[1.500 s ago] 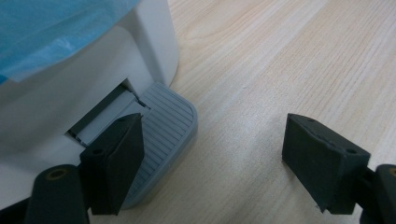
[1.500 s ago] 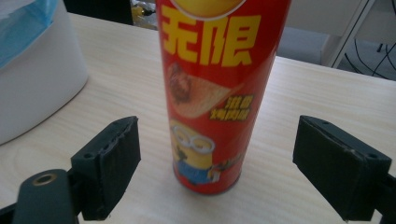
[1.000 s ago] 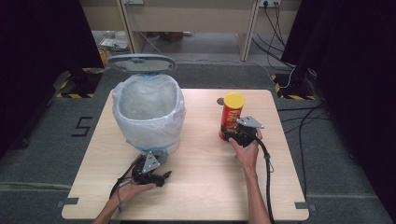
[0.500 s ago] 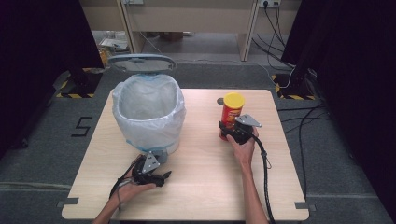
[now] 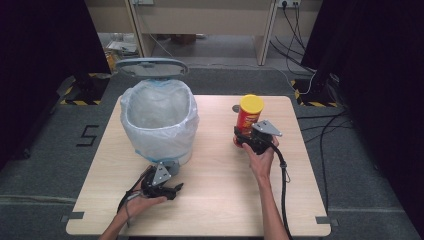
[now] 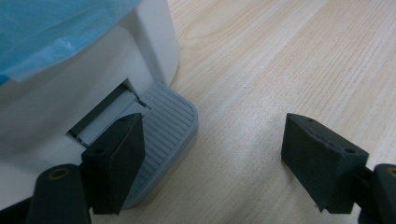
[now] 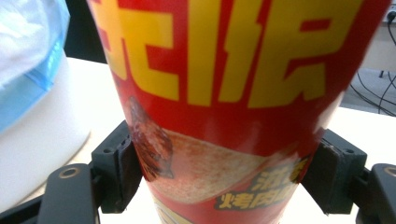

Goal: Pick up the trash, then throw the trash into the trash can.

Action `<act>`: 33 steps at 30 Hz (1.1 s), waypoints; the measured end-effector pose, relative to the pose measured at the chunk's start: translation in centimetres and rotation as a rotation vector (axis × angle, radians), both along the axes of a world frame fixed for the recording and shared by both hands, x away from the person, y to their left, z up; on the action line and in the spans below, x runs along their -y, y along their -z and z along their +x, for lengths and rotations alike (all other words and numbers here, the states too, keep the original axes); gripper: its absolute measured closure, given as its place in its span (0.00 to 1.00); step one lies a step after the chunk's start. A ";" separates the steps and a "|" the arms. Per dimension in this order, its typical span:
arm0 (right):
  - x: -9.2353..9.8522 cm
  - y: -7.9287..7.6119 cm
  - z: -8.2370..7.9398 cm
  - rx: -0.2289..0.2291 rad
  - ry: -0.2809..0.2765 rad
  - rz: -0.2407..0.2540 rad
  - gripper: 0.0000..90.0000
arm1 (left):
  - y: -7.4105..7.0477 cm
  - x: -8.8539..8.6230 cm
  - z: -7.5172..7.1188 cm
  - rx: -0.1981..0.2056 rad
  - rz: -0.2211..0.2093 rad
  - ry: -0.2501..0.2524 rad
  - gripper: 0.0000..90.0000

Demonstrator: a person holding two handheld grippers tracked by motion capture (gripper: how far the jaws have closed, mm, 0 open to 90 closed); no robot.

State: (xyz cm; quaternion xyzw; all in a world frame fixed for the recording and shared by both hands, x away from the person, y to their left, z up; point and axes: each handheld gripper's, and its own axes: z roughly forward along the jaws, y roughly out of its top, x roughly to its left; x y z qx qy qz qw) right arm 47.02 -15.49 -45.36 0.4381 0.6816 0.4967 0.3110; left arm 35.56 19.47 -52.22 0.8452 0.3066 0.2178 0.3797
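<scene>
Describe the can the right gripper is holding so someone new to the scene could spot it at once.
Start at the wooden table and find the white bin with the pale liner. To its right stands a tall red chip can, clamped by the right gripper. Its yellow lid sets it apart.

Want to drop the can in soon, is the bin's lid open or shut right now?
Open. In the high view the grey lid stands raised behind the pedal bin, whose bag-lined mouth shows, with nothing visible inside.

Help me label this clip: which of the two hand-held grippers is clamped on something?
The right hand-held gripper: its pads press both sides of the red chip can. The left hand-held gripper stands open over the bin's grey pedal, clamping nothing.
</scene>
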 end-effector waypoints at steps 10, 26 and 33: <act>-0.3 -3.2 -1.2 0.009 -0.039 -0.009 0.27 | 0.0 0.0 0.0 0.002 -0.003 -0.002 0.23; -1.4 -6.2 -2.1 0.008 -0.083 -0.019 0.27 | 0.0 0.0 0.0 0.003 -0.001 -0.001 0.23; -1.5 -6.9 -2.3 0.014 -0.090 -0.019 0.27 | 0.0 0.0 0.0 0.006 0.002 -0.001 0.23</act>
